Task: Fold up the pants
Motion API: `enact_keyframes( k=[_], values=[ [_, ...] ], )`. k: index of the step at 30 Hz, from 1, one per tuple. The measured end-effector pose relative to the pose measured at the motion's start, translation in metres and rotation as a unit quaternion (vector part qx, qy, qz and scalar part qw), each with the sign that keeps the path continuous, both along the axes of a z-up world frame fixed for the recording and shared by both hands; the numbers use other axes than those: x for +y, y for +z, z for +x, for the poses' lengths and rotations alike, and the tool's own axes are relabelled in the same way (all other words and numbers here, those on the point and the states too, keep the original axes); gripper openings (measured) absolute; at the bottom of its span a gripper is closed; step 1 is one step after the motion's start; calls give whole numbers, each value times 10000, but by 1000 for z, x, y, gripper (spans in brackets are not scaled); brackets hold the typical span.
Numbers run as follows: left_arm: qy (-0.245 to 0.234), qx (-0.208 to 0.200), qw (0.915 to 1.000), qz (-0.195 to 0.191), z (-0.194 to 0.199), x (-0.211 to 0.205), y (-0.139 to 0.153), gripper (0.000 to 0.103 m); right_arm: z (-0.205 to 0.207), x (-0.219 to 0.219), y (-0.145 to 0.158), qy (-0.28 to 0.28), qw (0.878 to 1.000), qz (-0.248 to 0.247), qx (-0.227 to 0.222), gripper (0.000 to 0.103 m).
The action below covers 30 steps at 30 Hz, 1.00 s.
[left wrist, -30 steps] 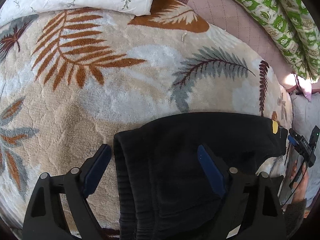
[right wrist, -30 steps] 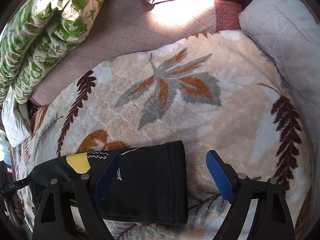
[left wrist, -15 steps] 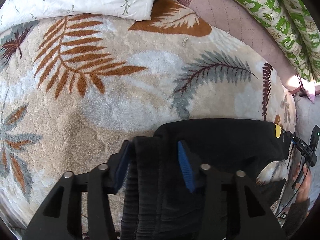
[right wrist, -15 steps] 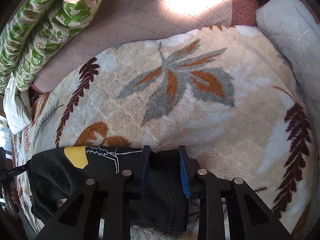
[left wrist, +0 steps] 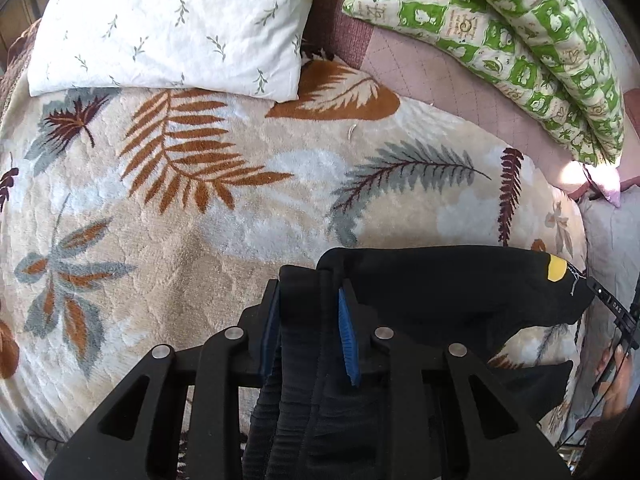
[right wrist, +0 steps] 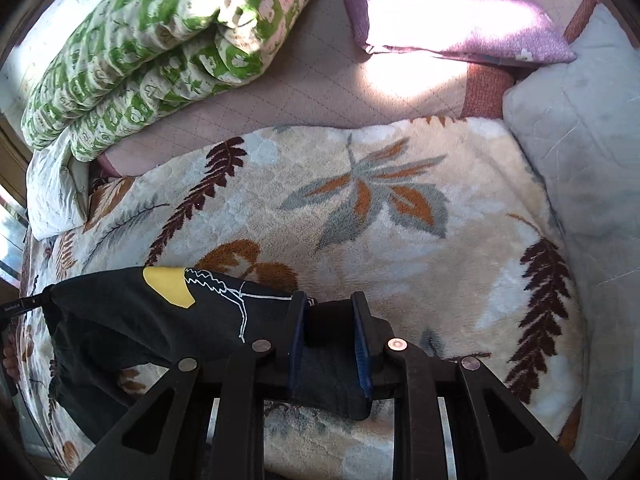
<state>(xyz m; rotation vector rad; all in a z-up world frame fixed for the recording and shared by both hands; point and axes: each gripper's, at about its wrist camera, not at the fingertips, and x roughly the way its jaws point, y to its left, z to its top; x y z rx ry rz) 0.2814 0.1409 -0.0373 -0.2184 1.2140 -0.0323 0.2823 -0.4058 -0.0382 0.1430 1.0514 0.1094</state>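
Note:
Black pants (left wrist: 440,292) with a yellow patch and white stitching stretch between my two grippers, raised a little above the leaf-patterned blanket (left wrist: 200,220). My left gripper (left wrist: 308,312) is shut on the ribbed waistband end, which bunches between its blue pads. In the right wrist view the pants (right wrist: 140,320) run off to the left, and my right gripper (right wrist: 328,324) is shut on the leg-cuff end. The cloth sags between the two holds.
A white pillow with a leaf print (left wrist: 172,24) lies at the back left. A green patterned quilt (right wrist: 160,48) is rolled up along the far side, with a purple pillow (right wrist: 452,12) and a pale quilted cover (right wrist: 580,152) beside it. A hand (left wrist: 612,384) shows at the far right.
Both grippers went from open over the flat pants to shut on them. The two ends have since been lifted off the blanket.

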Motion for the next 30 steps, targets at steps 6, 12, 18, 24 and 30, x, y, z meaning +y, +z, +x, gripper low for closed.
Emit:
enact_keyframes(
  k=[6,12,18,24,30],
  values=[
    [315,-389,9987,87,-28,-1,23,25,-33,7,28,135,9985,-254,-474,22],
    [617,-665,9958,105,-70,1,33,25,-80,11,30,250,9960,-399,-758,22],
    [763,-834,9936,21,-123,8,32,25,-141,9,14,352,9954,-278,-845,22],
    [710,-745,9943,-267,-179,17,11,24,-204,-6,-13,206,9970,43,-748,22],
    [558,-19,9984,-22,-206,20,-40,25,-236,-4,-37,36,9986,-146,-501,29]
  ],
)
